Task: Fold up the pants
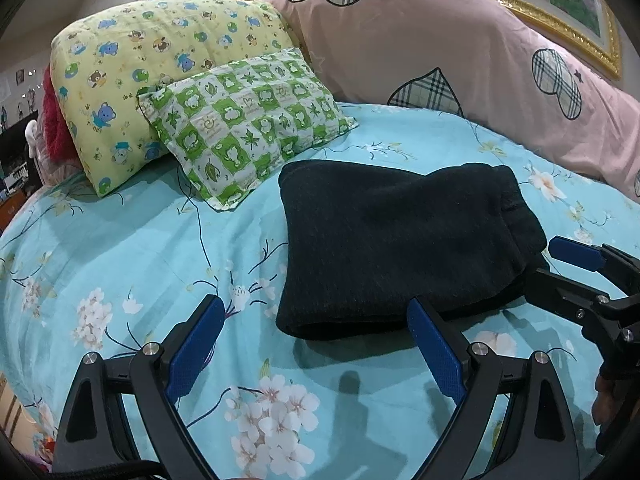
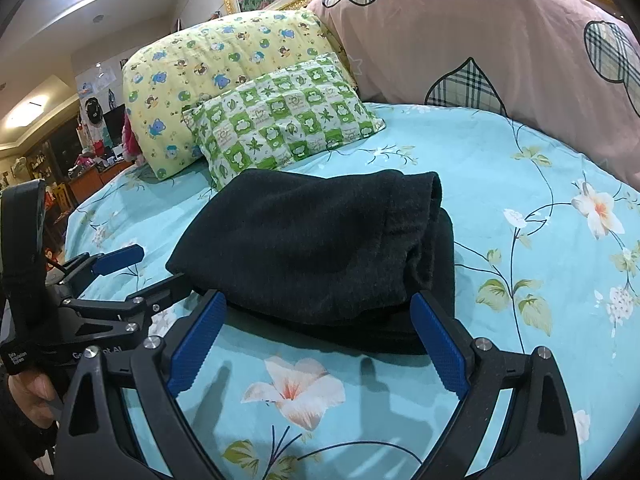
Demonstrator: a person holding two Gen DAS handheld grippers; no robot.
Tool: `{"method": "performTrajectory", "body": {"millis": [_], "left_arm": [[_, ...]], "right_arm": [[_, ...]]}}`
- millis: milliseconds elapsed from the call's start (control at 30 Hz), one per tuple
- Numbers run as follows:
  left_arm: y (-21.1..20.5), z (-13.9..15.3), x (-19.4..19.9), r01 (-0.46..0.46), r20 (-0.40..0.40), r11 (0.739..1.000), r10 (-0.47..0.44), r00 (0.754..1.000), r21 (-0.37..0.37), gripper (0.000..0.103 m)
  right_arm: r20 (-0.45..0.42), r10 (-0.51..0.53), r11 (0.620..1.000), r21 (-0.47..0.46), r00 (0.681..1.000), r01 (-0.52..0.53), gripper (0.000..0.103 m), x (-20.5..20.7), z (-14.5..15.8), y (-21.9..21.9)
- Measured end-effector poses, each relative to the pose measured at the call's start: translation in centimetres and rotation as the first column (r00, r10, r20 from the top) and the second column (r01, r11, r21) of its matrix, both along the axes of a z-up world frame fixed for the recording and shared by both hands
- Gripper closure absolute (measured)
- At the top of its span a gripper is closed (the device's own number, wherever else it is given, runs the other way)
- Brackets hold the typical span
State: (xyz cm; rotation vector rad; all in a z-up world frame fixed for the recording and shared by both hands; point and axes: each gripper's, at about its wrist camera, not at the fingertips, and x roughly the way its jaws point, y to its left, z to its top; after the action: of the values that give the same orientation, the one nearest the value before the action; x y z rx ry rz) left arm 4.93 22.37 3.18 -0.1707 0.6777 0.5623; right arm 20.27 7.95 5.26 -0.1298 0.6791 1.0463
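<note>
The dark pants (image 1: 396, 248) lie folded into a compact stack on the turquoise floral bed sheet (image 1: 140, 248); they also show in the right wrist view (image 2: 320, 256). My left gripper (image 1: 316, 344) is open and empty, just in front of the stack's near left edge. My right gripper (image 2: 320, 340) is open and empty, just in front of the stack's near edge. The right gripper shows in the left wrist view (image 1: 560, 276) beside the stack's right side. The left gripper shows in the right wrist view (image 2: 132, 272) at the stack's left.
A green checked pillow (image 1: 248, 128) and a yellow bear-print pillow (image 1: 152, 64) lie behind the pants at the left. A pink quilt with plaid hearts (image 1: 460, 60) is piled along the back right. A gold-framed flower picture (image 1: 560, 8) is behind it.
</note>
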Motion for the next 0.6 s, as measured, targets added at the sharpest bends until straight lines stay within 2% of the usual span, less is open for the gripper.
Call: {"method": "performTrajectory", "body": {"millis": [600], "left_arm": [[0.63, 0.49, 0.14, -0.014, 0.017, 1.000, 0.014, 1.000, -0.013, 0.010]], "right_arm": [[0.004, -0.007, 1.000, -0.005, 1.000, 0.007, 0.009, 0.22, 0.08, 0.11]]}}
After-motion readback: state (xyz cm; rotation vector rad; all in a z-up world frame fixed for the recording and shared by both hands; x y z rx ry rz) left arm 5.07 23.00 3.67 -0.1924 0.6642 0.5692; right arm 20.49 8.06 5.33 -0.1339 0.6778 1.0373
